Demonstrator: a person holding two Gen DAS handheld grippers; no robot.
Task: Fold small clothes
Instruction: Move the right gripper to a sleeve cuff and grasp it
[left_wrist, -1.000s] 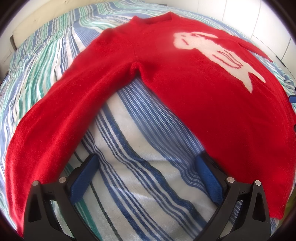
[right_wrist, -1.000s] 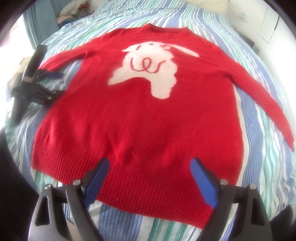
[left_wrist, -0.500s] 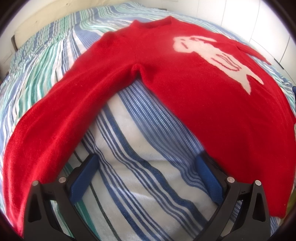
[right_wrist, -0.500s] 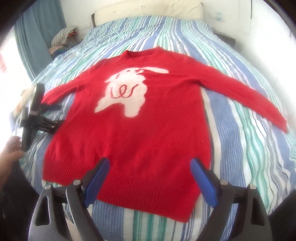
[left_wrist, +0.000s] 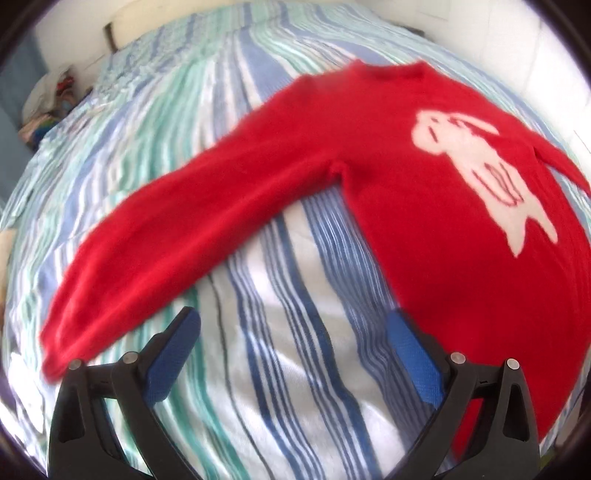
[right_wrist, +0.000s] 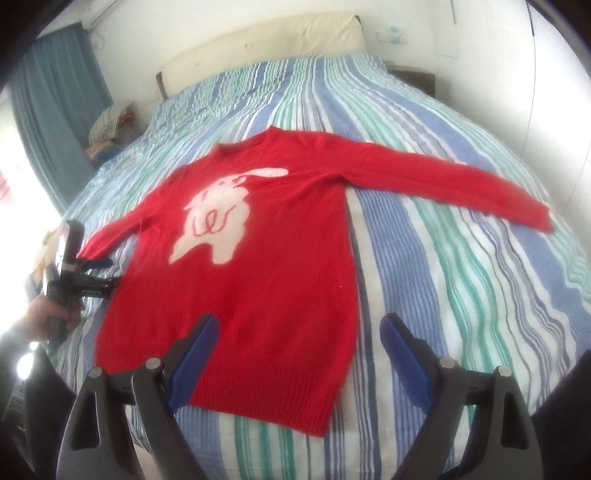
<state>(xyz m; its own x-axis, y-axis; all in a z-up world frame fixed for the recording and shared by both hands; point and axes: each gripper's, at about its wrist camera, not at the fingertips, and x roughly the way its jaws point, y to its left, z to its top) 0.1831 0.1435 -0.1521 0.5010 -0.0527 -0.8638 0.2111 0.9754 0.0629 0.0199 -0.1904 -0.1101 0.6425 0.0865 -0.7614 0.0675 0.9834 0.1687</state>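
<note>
A red sweater (right_wrist: 280, 258) with a white animal print lies flat, front up, on the striped bed, both sleeves spread out. In the left wrist view the sweater (left_wrist: 461, 258) fills the right side and its sleeve (left_wrist: 177, 240) runs down to the left. My left gripper (left_wrist: 295, 350) is open and empty, above the bedsheet between that sleeve and the body. It also shows in the right wrist view (right_wrist: 99, 273), beside the sleeve cuff. My right gripper (right_wrist: 299, 350) is open and empty, above the sweater's bottom hem.
The bed (right_wrist: 461, 295) has a blue, green and white striped cover and a cream headboard (right_wrist: 266, 40). A pile of clothes (right_wrist: 107, 129) lies at the far left by a blue curtain (right_wrist: 55, 110). White walls stand on the right.
Both grippers have pulled back and up from the sweater, so more of the bed shows. The left view has swung left along the sleeve. Both stay open.
</note>
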